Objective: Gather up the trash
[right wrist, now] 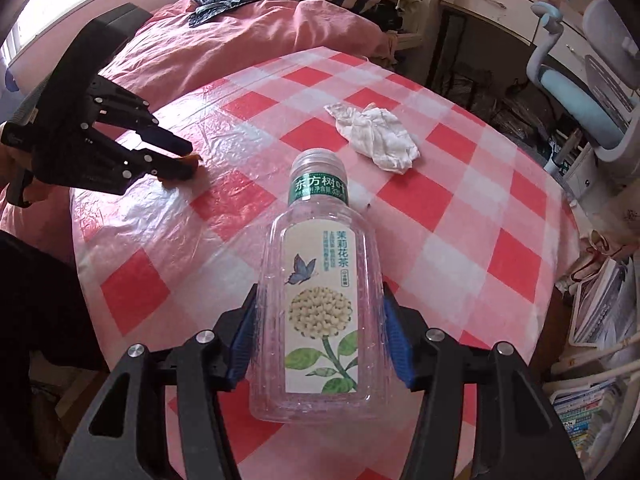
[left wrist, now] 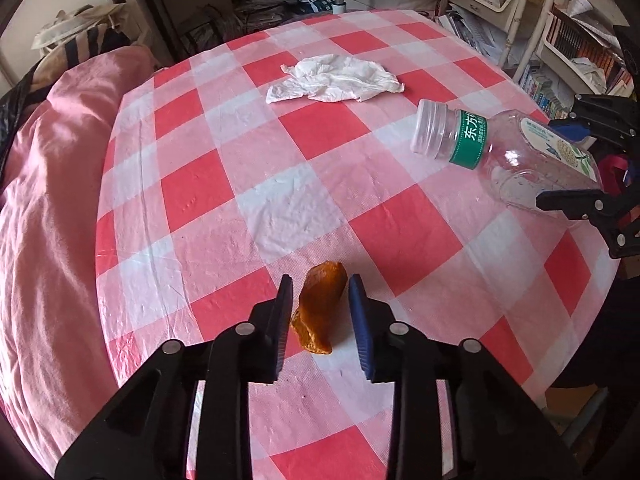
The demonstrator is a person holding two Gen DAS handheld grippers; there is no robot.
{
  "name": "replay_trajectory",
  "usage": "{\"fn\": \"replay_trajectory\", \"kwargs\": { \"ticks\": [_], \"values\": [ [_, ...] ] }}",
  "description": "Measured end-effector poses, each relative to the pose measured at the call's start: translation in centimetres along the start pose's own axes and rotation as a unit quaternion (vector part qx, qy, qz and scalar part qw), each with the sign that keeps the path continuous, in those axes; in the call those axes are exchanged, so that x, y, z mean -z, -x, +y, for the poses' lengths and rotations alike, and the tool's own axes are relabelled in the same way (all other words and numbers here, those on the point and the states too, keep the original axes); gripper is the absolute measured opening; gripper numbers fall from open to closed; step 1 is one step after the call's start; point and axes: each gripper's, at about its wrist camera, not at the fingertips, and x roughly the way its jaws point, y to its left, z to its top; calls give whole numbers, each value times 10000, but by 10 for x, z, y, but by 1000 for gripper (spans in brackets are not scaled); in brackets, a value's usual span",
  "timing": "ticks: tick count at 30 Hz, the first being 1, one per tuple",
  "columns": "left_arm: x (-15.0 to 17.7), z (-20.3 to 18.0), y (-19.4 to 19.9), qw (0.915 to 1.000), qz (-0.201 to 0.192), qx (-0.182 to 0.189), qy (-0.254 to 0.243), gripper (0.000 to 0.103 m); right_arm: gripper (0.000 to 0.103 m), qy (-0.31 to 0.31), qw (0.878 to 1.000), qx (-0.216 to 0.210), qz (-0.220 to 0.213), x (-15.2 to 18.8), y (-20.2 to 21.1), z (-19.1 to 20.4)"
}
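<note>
Currently my left gripper (left wrist: 320, 312) straddles the orange peel (left wrist: 319, 307) near the table (left wrist: 224, 196) edge, pads not visibly pressing; it may squirt sideways. My right gripper (right wrist: 320, 340) clasps the empty bottle (right wrist: 318, 308); the slick plastic could slip. The crumpled tissue (left wrist: 334, 78) lies mid-table, unobstructed; pink bedding (left wrist: 52, 200) crowds the far edge.

Surface (left wrist: 256, 184): red, pink and white checked cover. Bottle (right wrist: 320, 300): clear plastic, green neck band, cream label with blue butterfly and green leaves. Tissue (left wrist: 336, 78), at 12 o'clock: white. Peel (left wrist: 320, 304): orange-brown. Bedding (left wrist: 52, 200), at 9 o'clock: pink.
</note>
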Motion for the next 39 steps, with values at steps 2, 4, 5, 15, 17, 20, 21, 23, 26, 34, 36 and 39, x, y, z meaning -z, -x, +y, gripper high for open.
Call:
{"fn": "replay_trajectory", "kwargs": {
  "ticks": [2, 4, 5, 15, 17, 20, 21, 23, 26, 34, 36, 39],
  "values": [
    [2, 5, 4, 9999, -76, -51, 63, 49, 58, -113, 9998, 40, -144, -4, 2, -2],
    [5, 10, 7, 9999, -111, -72, 54, 51, 59, -122, 9997, 71, -206, -6, 1, 0],
    [7, 12, 7, 9999, -111, -98, 54, 53, 59, -115, 9997, 93, -209, -5, 1, 0],
    [2, -7, -10, 9995, 28, -216, -232, 41, 55, 18, 9999, 133, 33, -3, -12, 0],
    [-1, -11, -8, 9998, 78, -131, -132, 17, 54, 113, 9997, 209, 38, -3, -12, 2],
    [-4, -19, 6, 9994, -188, -275, 45, 17, 54, 182, 9995, 257, 35, -2, -12, 4],
    [-6, -21, 19, 9986, -405, -288, 170, 17, 54, 204, 9994, 272, 33, -2, -12, 4],
    [-9, -24, 47, 9939, -900, -321, 548, 17, 54, 220, 9993, 293, 22, 0, -11, 5],
    [-13, -23, 74, 9847, -1389, -166, 1041, 17, 54, 147, 9994, 313, 8, 1, -10, 3],
    [-11, -4, 85, 9701, -1512, 341, 1866, 17, 54, -215, 9984, 419, -316, -4, 6, -2],
    [-7, 2, 91, 9672, -1607, 281, 1946, 17, 54, -310, 9980, 387, -387, -7, 8, -2],
    [-2, 14, 96, 9634, -1670, 271, 2077, 17, 54, -321, 9981, 334, -401, -11, 6, 3]
  ]
}}
